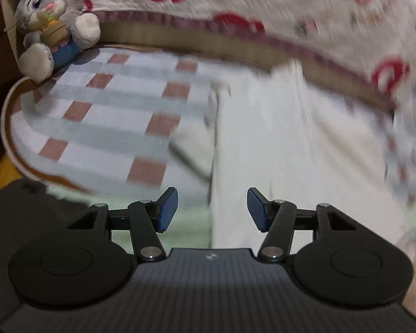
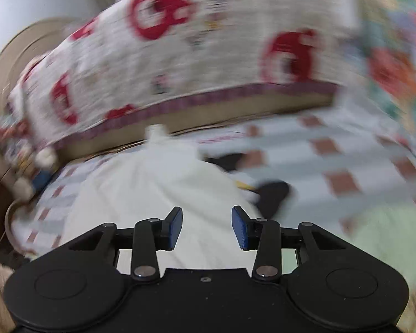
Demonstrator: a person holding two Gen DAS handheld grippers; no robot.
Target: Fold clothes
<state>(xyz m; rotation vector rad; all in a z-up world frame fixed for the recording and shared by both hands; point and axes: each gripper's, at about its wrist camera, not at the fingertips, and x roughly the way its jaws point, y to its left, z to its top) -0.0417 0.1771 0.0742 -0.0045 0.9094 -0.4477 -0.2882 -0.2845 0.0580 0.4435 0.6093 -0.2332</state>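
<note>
Both claws stand open and hold nothing: the left claw (image 1: 212, 209) and the right claw (image 2: 207, 227). The white garment (image 1: 263, 138) lies on the checked bed sheet (image 1: 111, 105), centre right of the frame. A plush rabbit (image 1: 51, 25) sits upper left.

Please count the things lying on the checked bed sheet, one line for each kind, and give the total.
White garment: 1
Dark garment: 1
Plush rabbit: 1
Quilt with red print: 1
Total: 4
The pictures are blurred, so smaller items may be missed.
</note>
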